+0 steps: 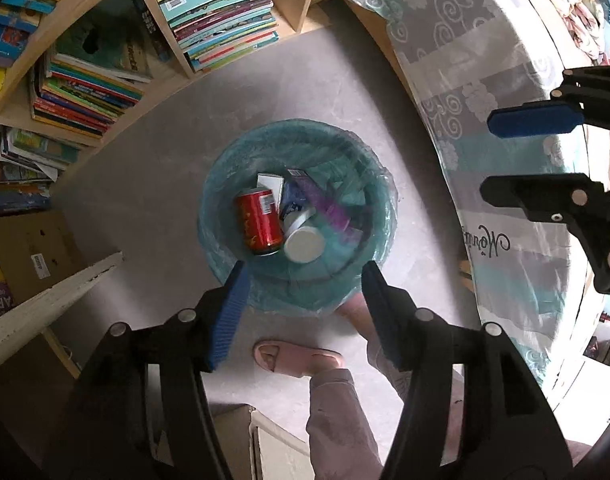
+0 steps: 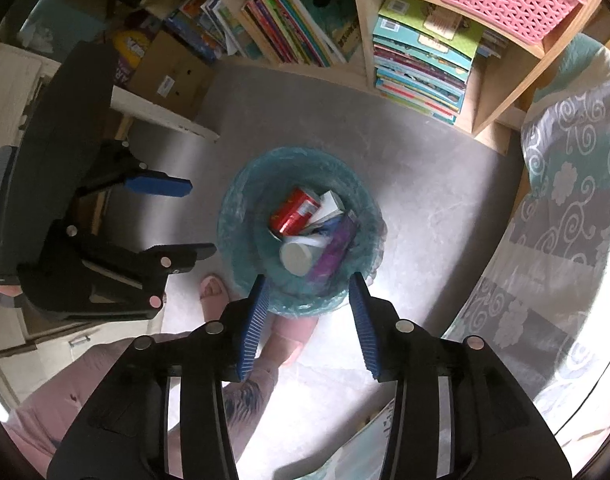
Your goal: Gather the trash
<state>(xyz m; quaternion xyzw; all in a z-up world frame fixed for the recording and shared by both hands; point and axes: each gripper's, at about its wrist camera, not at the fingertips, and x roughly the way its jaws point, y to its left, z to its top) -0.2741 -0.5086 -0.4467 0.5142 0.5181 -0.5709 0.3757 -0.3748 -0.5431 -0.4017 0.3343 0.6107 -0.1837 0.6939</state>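
Both the left gripper (image 1: pixel 303 276) and the right gripper (image 2: pixel 311 286) are hanging over the lined bin (image 1: pixel 225 168) with jaws apart and nothing between them. Inside, the red can (image 1: pixel 259 220) is lying on its side against the bin's left wall, its long axis running near-to-far, beside a white-capped bottle (image 1: pixel 303 242) and a purple box (image 1: pixel 331 208).

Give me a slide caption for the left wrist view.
Open left gripper above a lined bin holding a red can, white bottle and purple box.
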